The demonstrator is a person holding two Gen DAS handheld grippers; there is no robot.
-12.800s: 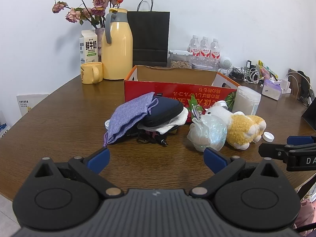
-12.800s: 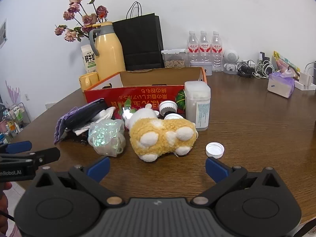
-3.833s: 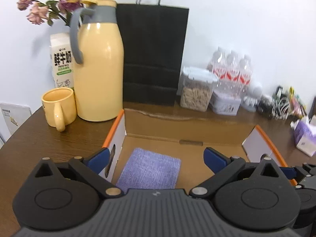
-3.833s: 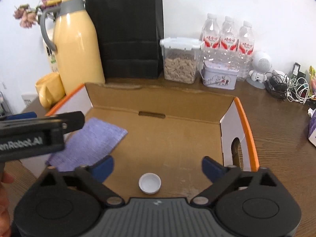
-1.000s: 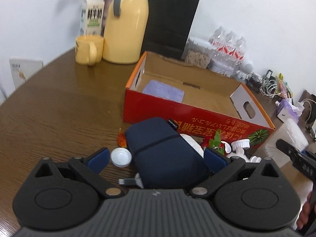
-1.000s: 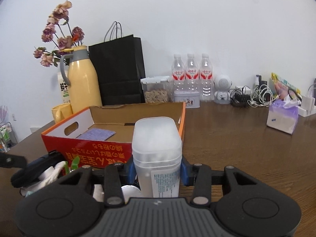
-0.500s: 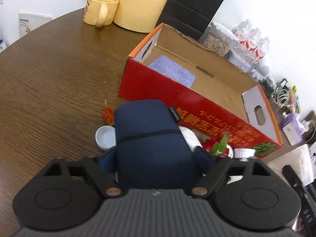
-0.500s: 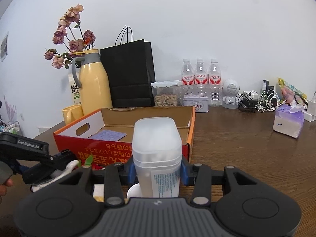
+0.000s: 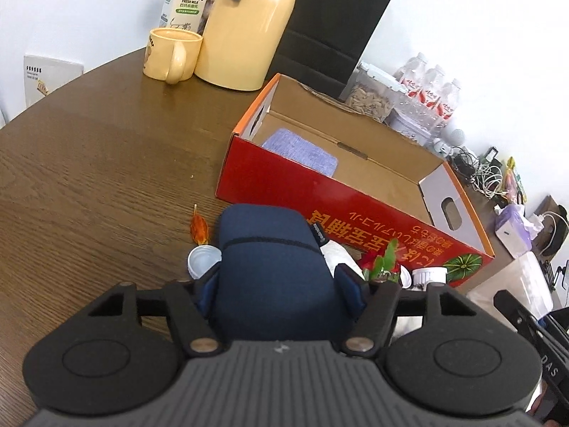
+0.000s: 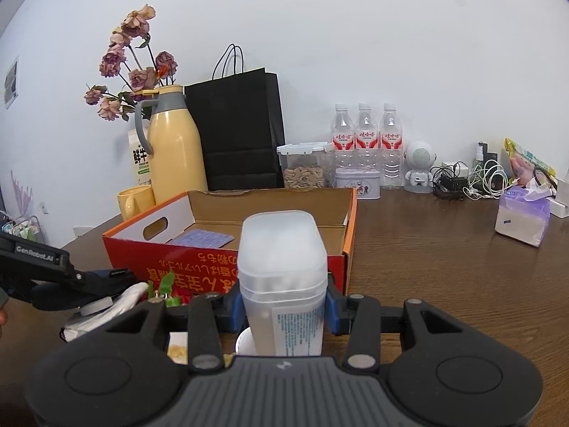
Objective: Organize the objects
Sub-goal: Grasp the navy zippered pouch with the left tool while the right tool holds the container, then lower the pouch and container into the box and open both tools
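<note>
The left gripper, wide apart a second ago, has just been closing and now clamps the navy pouch before the red box, while the right gripper still clamps the frosted container.

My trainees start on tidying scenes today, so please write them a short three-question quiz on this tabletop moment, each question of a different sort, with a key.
1. True or false: the purple cloth lies inside the red box.
2. What is the right tool clamped on? A) yellow mug B) frosted plastic container C) tissue pack
3. Fill in: the left tool has its pads against the dark blue ____.

Key:
1. True.
2. B, the frosted plastic container.
3. Pouch; that tool's jaws have just been closing on it.
</note>
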